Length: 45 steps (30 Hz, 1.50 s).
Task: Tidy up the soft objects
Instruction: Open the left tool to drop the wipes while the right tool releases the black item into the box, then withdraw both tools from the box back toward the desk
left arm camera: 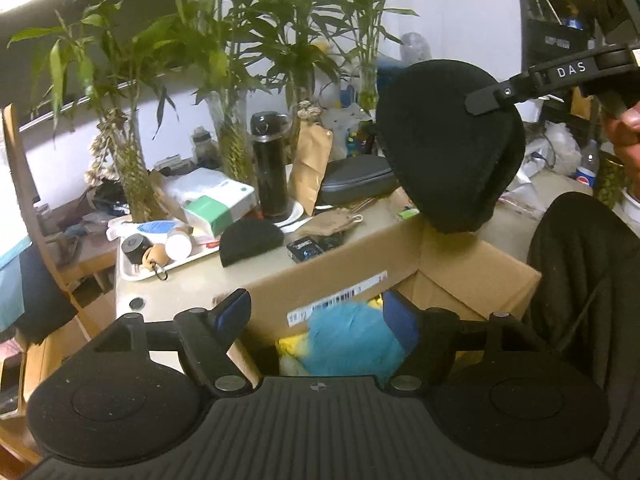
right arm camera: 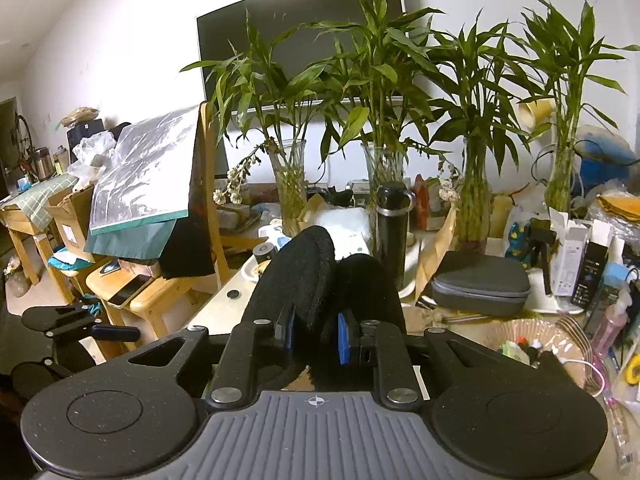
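The right gripper [right arm camera: 316, 338] has its jaws narrowed on a black knit hat [right arm camera: 320, 280], the blue pads pressing a fold of the fabric from both sides. In the left wrist view the same hat [left arm camera: 448, 152] hangs from that gripper above the open cardboard box [left arm camera: 472, 272], clear of the rim and not yet inside.

The left gripper [left arm camera: 316, 312] is held over the box mouth with its jaws wide and nothing between them. Below it, inside the box, lies a blue and yellow plush item [left arm camera: 344, 344]; the pads do not appear to touch it.

A second black hat [left arm camera: 250, 240] rests on the counter [left arm camera: 192, 284] just beyond the far wall of the box, near a white tray [left arm camera: 132, 274].

Handling assessment: the held hat is judged light and fully limp. It sags into a teardrop under its own weight and offers no stiff edge. A pinch on a doubled fold, as at present, should hold well; the knit is not slippery and nothing about it is fragile. On release it is likely to drop loosely and may drape over the box rim unless lowered well inside. The hat on the counter is best taken at its raised crown, where fabric bunches.
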Available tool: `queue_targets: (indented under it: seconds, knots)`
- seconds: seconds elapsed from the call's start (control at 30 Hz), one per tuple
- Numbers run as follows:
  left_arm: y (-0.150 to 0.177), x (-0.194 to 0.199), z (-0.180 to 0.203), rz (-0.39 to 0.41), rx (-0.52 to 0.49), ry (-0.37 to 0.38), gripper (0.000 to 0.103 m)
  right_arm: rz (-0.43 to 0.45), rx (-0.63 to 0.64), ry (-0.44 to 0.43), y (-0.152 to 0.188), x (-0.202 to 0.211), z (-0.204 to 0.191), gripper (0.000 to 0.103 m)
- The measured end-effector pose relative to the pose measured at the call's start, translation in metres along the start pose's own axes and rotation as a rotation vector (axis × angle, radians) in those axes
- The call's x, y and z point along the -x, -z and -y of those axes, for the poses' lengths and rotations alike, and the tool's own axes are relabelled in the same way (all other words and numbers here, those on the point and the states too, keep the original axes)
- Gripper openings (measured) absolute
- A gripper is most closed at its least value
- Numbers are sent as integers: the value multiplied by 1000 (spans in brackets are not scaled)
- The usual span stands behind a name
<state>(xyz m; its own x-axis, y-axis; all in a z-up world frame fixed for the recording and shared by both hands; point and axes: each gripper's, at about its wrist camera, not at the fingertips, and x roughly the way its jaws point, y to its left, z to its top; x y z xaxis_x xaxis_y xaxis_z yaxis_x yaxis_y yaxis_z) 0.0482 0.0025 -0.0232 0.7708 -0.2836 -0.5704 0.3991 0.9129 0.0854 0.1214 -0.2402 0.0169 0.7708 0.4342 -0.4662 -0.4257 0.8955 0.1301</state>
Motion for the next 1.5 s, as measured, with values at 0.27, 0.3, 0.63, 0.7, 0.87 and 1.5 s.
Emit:
queue_targets:
  seconds: [0.27,0.3,0.63,0.7,0.87,1.5]
  knots:
    - [16,17,5,3,-20,-58,73,-13,3,-4,6,3,-6,23]
    - [18,18,6,3,-25,-63,73,-16,7,-3,6,2,-7,23]
    - [25,21,6,6,-51,-94,73,-39,80,49,14,-20,-28,23]
    - [26,23,5,10,-45,-93,73,-40,105,63,18,-25,-35,23]
    - [28,25,3,17,-34,-89,73,-26,219,124,29,-39,-54,30]
    - [22,23,2,32,-23,-86,73,-74,-18,54,37,-39,-6,85]
